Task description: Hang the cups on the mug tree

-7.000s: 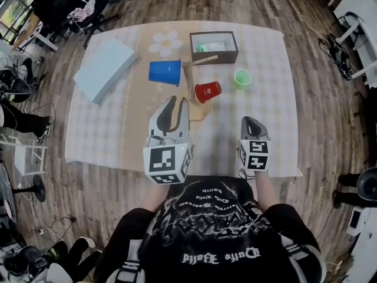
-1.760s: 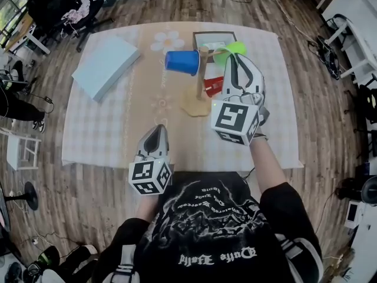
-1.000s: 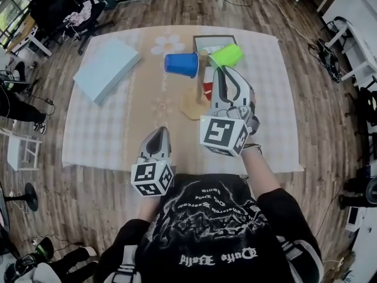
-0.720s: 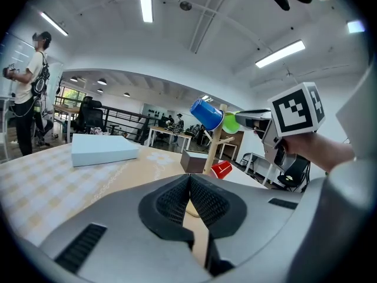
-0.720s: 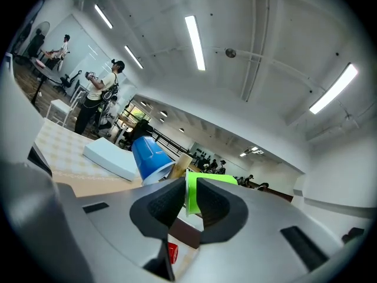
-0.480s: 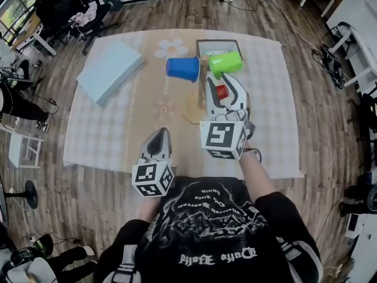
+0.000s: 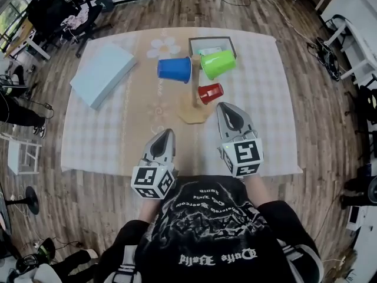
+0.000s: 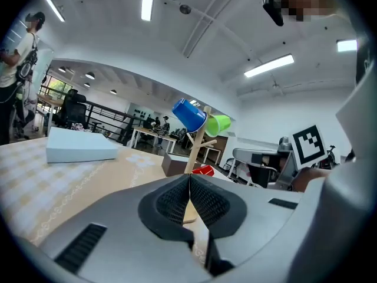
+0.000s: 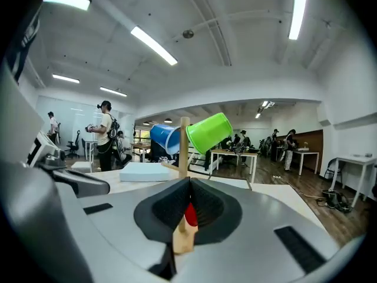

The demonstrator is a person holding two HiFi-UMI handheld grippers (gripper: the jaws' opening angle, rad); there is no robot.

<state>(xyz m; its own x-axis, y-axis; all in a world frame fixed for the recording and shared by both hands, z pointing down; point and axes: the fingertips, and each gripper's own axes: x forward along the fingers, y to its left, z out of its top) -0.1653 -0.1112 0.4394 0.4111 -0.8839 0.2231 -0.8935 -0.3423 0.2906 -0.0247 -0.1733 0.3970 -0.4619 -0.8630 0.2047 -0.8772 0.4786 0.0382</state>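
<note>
The wooden mug tree (image 7: pixel 194 96) stands mid-table with three cups on its pegs: a blue cup (image 7: pixel 175 69) at left, a green cup (image 7: pixel 217 63) at right, a red cup (image 7: pixel 210 92) lower right. My right gripper (image 7: pixel 226 110) sits a short way in front of the tree; its jaws have just been closing and are shut with nothing between them. My left gripper (image 7: pixel 166 137) is shut and empty near the front edge. The right gripper view shows the green cup (image 9: pixel 209 132) and blue cup (image 9: pixel 165 138) above its jaws. In the left gripper view the tree (image 8: pixel 196 146) is straight ahead.
A light blue flat box (image 7: pixel 103 69) lies at the table's left. A dark open box (image 7: pixel 211 42) stands behind the tree. The checked cloth's front edge (image 7: pixel 177 171) is just behind both grippers. A person (image 9: pixel 106 137) stands beyond the table.
The right gripper has left the green cup hanging on the tree, drawn back toward me and dropped lower. Its jaws are now together. The left gripper shifted slightly.
</note>
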